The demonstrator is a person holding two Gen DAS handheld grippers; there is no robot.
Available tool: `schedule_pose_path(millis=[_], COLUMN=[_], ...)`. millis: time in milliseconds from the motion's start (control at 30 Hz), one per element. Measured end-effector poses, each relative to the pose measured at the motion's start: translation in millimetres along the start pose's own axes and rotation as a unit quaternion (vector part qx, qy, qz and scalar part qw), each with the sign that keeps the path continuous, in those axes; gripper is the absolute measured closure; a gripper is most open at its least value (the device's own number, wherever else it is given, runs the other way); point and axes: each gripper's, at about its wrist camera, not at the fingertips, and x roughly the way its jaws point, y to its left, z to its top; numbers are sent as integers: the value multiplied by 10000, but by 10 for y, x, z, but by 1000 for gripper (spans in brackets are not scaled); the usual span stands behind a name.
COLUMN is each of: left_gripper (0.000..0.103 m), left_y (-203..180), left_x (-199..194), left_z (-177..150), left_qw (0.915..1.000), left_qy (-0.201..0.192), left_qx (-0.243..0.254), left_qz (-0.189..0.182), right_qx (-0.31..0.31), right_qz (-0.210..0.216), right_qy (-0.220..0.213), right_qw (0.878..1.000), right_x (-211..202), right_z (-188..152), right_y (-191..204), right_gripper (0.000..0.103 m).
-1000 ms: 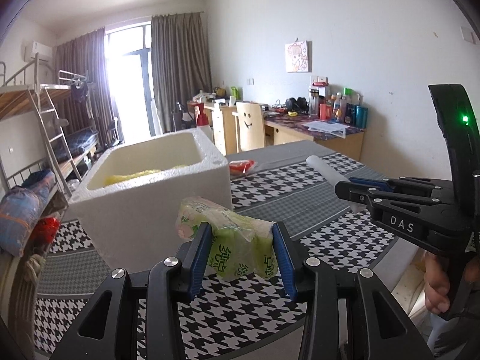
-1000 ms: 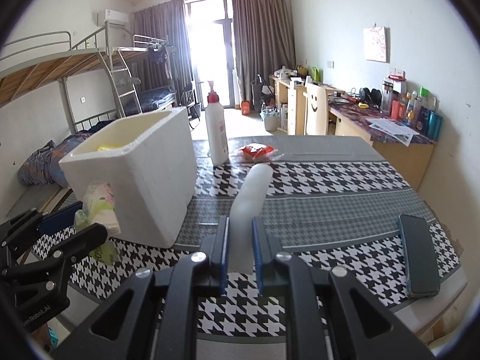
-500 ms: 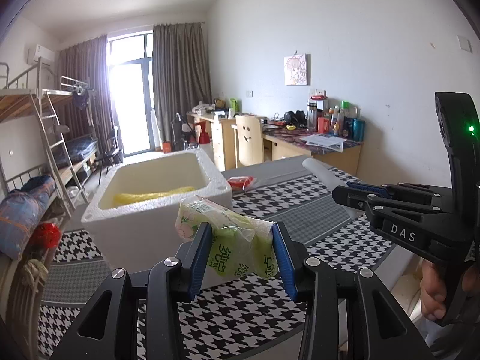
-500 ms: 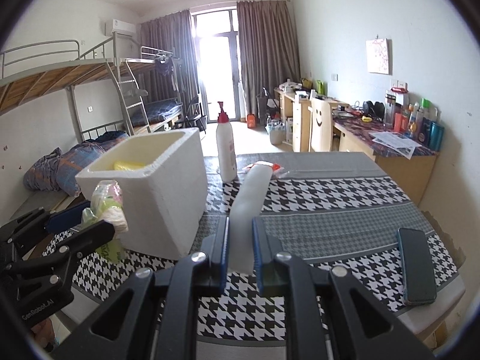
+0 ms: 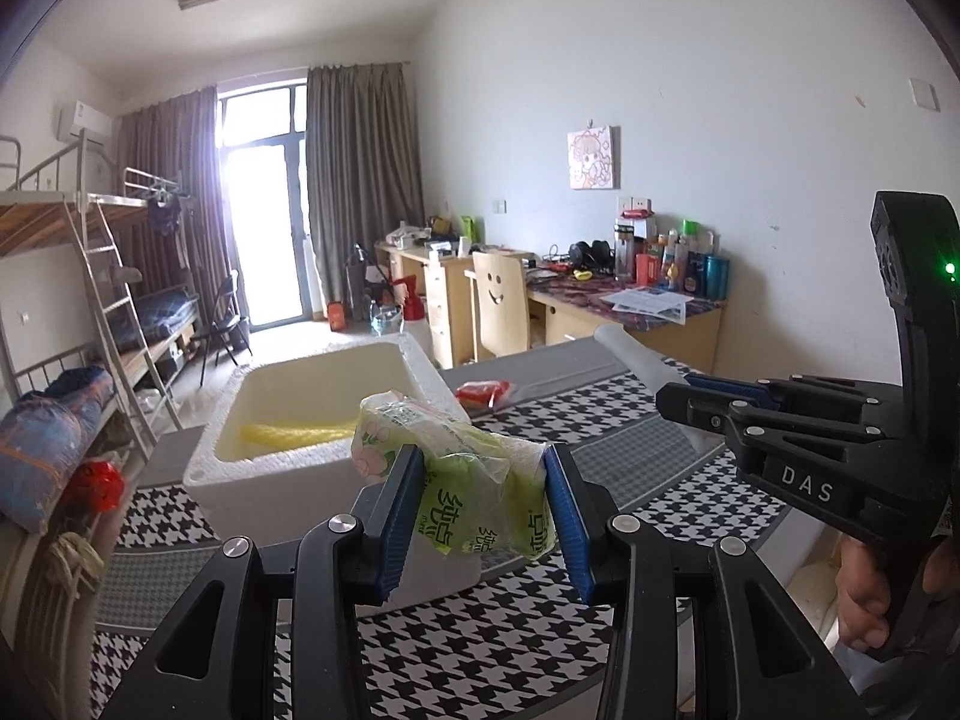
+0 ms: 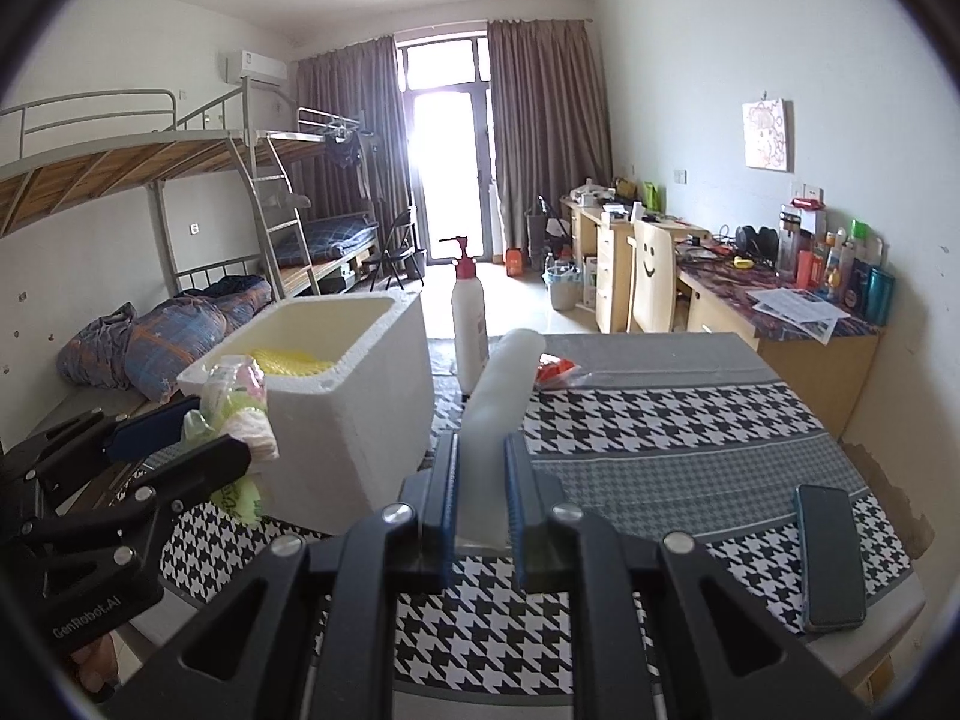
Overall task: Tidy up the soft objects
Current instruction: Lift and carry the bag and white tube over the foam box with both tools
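Left wrist: left gripper (image 5: 485, 501) pinches a green tissue pack (image 5: 462, 474), lifted at 6 o'clock of the foam box (image 5: 312, 414), likely for dropping in | Right wrist: right gripper (image 6: 480, 492) clamps narrowly on a white foam roll (image 6: 501, 387), box (image 6: 354, 396) at 10 o'clock, likely next.
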Motion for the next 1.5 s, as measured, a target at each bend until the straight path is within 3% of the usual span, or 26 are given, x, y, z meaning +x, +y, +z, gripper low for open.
schedule_pose_path(millis=[1500], left_gripper=[59], left_y=[477], left_x=[120], left_z=[225], left_qw=[9967], left_qy=[-279], left_qx=[-345], left_qz=[678], right_qx=[-311], right_qz=[671], right_qy=[-44], right_qw=[9973], right_x=[396], right_z=[395], right_y=[307], right_gripper=[85])
